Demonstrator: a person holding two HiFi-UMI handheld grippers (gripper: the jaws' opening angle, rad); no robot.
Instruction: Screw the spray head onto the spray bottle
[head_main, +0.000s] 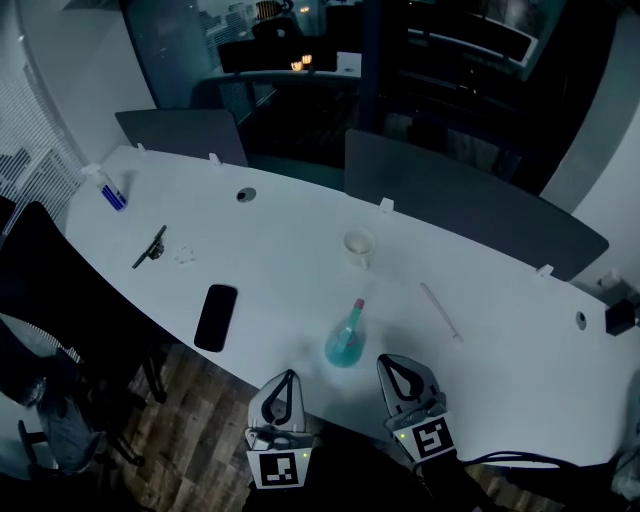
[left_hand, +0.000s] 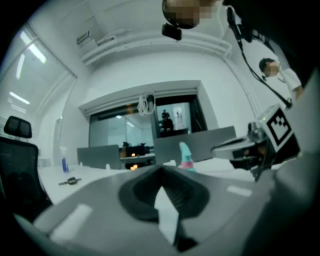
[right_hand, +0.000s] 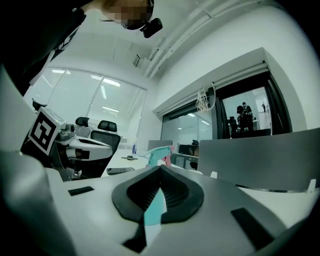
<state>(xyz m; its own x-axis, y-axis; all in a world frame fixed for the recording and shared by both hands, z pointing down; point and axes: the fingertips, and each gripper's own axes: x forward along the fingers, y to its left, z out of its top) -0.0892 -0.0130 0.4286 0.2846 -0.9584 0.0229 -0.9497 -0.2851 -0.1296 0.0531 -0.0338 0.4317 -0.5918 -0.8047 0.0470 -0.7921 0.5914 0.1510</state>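
Left gripper (head_main: 283, 388): jaws pressed together with nothing between them; the tip sits over the near table (head_main: 290, 250) edge and points up-table.
Right gripper (head_main: 398, 372): jaws also together and empty, set level with the left one.
Spray bottle (head_main: 342, 350): stands on the table between the two tips and slightly ahead of them, just beside the right tip and a little apart from the left.
Bearing: ahead and to the right of the left gripper, ahead and to the left of the right gripper.
Long axis: upright, neck pointing up.
Nearer hand: the right, by my judgement.
Spray head (right_hand: 157, 151): a teal trigger shape with a pink collar, seemingly sitting on the neck; I cannot tell whether it is threaded home.
Materials: translucent teal plastic with a rounded body, probably smooth and light enough to tip when twisted.
Thin tube (head_main: 440, 310): a pale, slender stick lying flat to the right, beyond the bottle.
Phone (head_main: 216, 316): a glossy black slab lying flat to the left.
Cup (head_main: 358, 245): small, white and round, farther up-table behind the bottle.
Far left: a small blue-based sprayer (head_main: 108, 188) near the far edge.
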